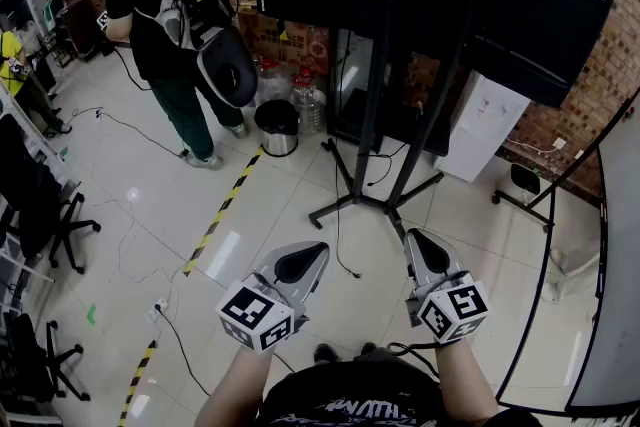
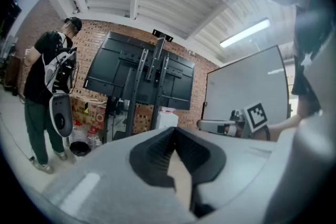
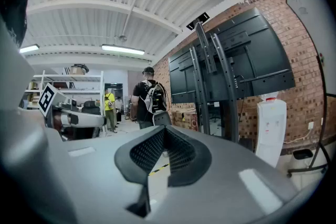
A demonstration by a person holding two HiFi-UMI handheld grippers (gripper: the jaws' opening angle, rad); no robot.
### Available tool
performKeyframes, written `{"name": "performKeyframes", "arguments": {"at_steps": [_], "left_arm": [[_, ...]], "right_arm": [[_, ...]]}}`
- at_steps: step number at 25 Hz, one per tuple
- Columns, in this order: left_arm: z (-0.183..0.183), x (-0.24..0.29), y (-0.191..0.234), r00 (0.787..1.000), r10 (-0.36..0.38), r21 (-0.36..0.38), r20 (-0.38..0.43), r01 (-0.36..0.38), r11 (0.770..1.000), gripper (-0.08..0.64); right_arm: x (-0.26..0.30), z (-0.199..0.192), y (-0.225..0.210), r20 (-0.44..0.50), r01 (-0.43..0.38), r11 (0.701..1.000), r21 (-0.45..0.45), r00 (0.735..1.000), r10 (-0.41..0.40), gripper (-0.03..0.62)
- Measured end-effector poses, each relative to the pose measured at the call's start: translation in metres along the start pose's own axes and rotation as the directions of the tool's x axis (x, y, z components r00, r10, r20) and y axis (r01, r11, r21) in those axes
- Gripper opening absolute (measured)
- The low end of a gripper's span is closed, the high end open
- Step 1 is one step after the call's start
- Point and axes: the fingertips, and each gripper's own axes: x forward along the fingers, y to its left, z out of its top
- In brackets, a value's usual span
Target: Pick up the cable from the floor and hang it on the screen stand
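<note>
The floor [image 1: 300,200] is glossy pale tile that mirrors the lights. The brick wall [image 1: 600,65] looks rough and matt. The screen stand [image 1: 375,95] is matt black metal. The left gripper [image 1: 308,257] and right gripper [image 1: 420,241] have smooth grey plastic shells with black, finely ribbed pads [image 3: 147,150]. The bin [image 1: 278,145] has a shiny metal body.

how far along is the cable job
Nothing looks done yet: the black cable lies on the floor by the screen stand. Nothing is in hand: the left gripper and right gripper are both shut and empty. Left to do: pick it up and hang it on the stand.
</note>
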Motion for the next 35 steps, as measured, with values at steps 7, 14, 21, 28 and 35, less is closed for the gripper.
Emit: {"name": "performKeyframes", "arguments": {"at_steps": [7, 14, 21, 28, 35], "left_arm": [[-0.010, -0.004, 0.021, 1.000, 0.009, 0.000, -0.023, -0.009, 1.000, 0.001], [-0.019, 0.014, 0.041, 0.996, 0.068, 0.000, -0.049, -0.068, 0.998, 0.001], [-0.019, 0.058, 0.062, 0.983, 0.178, 0.034, -0.049, -0.177, 0.984, 0.002], [-0.032, 0.144, 0.101, 0.960, 0.265, 0.019, -0.095, -0.264, 0.964, 0.000], [-0.067, 0.184, 0.157, 0.921, 0.347, 0.001, -0.176, -0.352, 0.936, 0.002]], "right_arm": [[0.007, -0.012, -0.002, 0.010, 0.023, 1.000, -0.002, 1.000, -0.023, 0.008], [0.035, -0.024, -0.029, -0.005, -0.015, 0.999, 0.036, 1.000, 0.015, 0.008], [0.079, -0.049, -0.078, -0.031, -0.055, 0.994, 0.095, 0.998, 0.058, 0.008], [0.130, -0.085, -0.152, -0.144, -0.109, 0.993, 0.047, 0.983, 0.114, 0.009], [0.183, -0.187, -0.179, -0.360, -0.179, 0.983, 0.041, 0.915, 0.181, 0.011]]}}
